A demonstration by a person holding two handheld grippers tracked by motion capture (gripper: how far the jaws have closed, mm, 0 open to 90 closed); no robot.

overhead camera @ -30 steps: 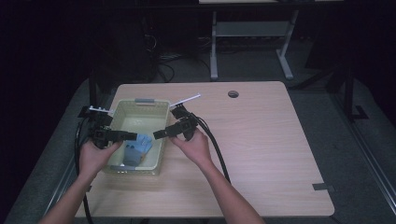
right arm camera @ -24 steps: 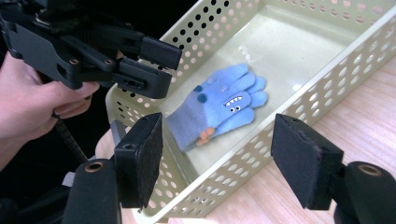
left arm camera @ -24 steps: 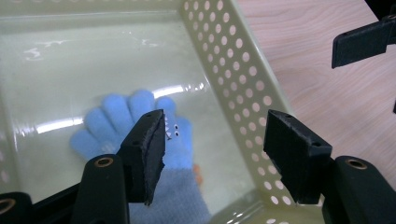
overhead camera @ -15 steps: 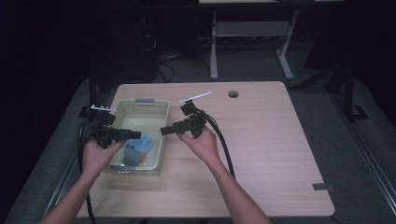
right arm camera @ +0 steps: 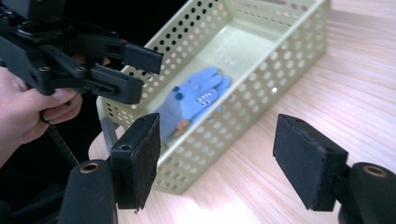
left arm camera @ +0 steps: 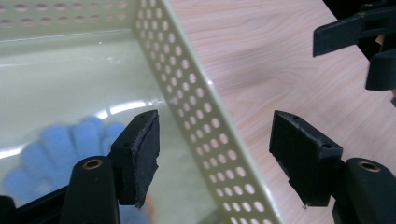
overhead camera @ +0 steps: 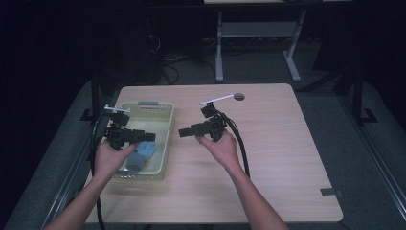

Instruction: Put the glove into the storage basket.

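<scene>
A pale green perforated basket (overhead camera: 163, 125) stands on the left part of the table. A blue glove (overhead camera: 142, 153) lies in its near half, with nothing holding it. My left gripper (overhead camera: 149, 137) hovers open over the basket's near half. In the left gripper view my left gripper (left arm camera: 215, 126) straddles the basket's right wall (left arm camera: 196, 93), with the glove (left arm camera: 60, 149) blurred at lower left. My right gripper (overhead camera: 183, 132) is open above bare table just right of the basket, pointing at it. The right gripper view has my right gripper (right arm camera: 217, 126) facing the basket (right arm camera: 261, 88) and glove (right arm camera: 196, 100).
The wooden table (overhead camera: 287, 158) has a round cable hole (overhead camera: 239, 97) at its far edge and a strip of tape (overhead camera: 331, 192) near the front right corner. Black cables trail from both grippers. Desk legs and cables stand on the dark floor beyond.
Both grippers have drawn apart from over the glove. The right one has moved right, out over the bare table; the left has shifted back left. The glove stays in the basket.
</scene>
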